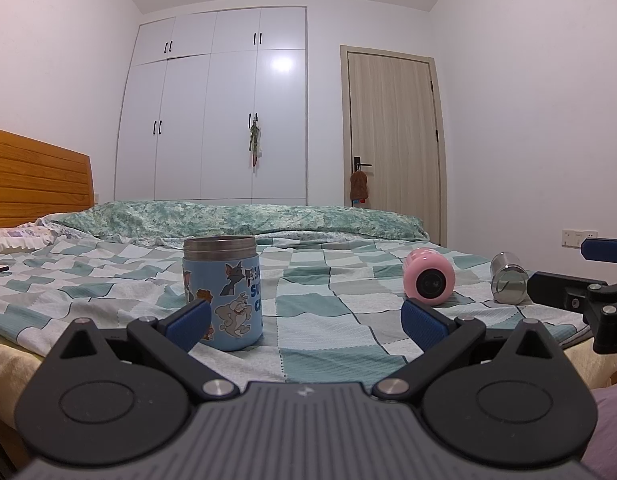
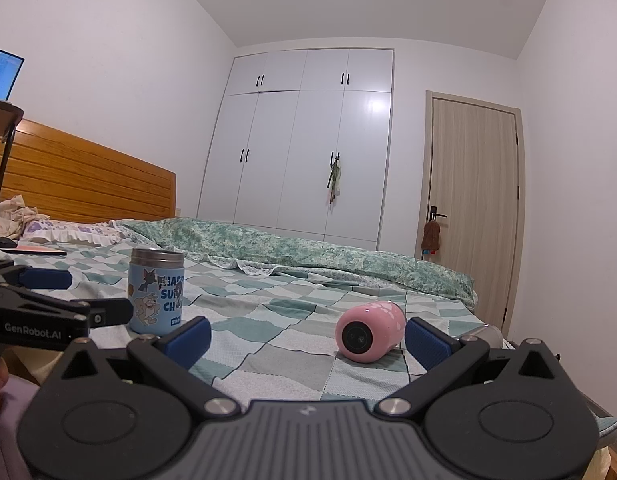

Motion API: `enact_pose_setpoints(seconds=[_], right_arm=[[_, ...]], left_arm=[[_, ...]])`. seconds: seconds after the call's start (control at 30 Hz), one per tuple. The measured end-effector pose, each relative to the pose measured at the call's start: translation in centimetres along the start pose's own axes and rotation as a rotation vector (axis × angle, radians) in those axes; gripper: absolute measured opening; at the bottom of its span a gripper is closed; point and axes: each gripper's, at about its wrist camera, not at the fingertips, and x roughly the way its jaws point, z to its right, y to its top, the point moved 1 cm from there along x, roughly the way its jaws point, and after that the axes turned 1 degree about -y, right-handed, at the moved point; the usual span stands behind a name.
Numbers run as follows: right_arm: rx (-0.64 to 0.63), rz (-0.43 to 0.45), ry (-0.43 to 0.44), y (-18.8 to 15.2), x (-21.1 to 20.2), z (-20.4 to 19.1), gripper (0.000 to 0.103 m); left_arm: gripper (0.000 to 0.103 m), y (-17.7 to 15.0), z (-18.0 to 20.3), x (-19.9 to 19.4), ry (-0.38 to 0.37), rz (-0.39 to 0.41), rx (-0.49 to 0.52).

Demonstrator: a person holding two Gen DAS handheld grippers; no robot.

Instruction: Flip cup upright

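A blue cartoon cup [image 1: 223,292] with a steel rim stands upright on the checked bedspread [image 1: 320,332]; it also shows in the right wrist view [image 2: 156,292]. A pink cup [image 1: 428,282] lies on its side, base toward me, also in the right wrist view [image 2: 370,332]. A steel cup [image 1: 508,283] lies on its side at the right. My left gripper [image 1: 306,326] is open and empty, its left finger just in front of the blue cup. My right gripper [image 2: 308,338] is open and empty, the pink cup just beyond its right finger.
A folded green quilt [image 1: 236,220] lies across the far side of the bed. A wooden headboard [image 1: 36,178] is at the left, white wardrobes [image 1: 212,108] and a door [image 1: 392,136] behind. Flat items [image 2: 32,249] lie near the pillows.
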Motion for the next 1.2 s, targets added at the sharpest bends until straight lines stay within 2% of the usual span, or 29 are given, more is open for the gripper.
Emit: enact_pose_setpoints(seconds=[1.2], right_arm=[[0.001,-0.001,0.000,0.00,-0.02,0.02,0.103]], left_arm=[[0.103,-0.01,0.22,-0.09,-0.003,0.004,0.000]])
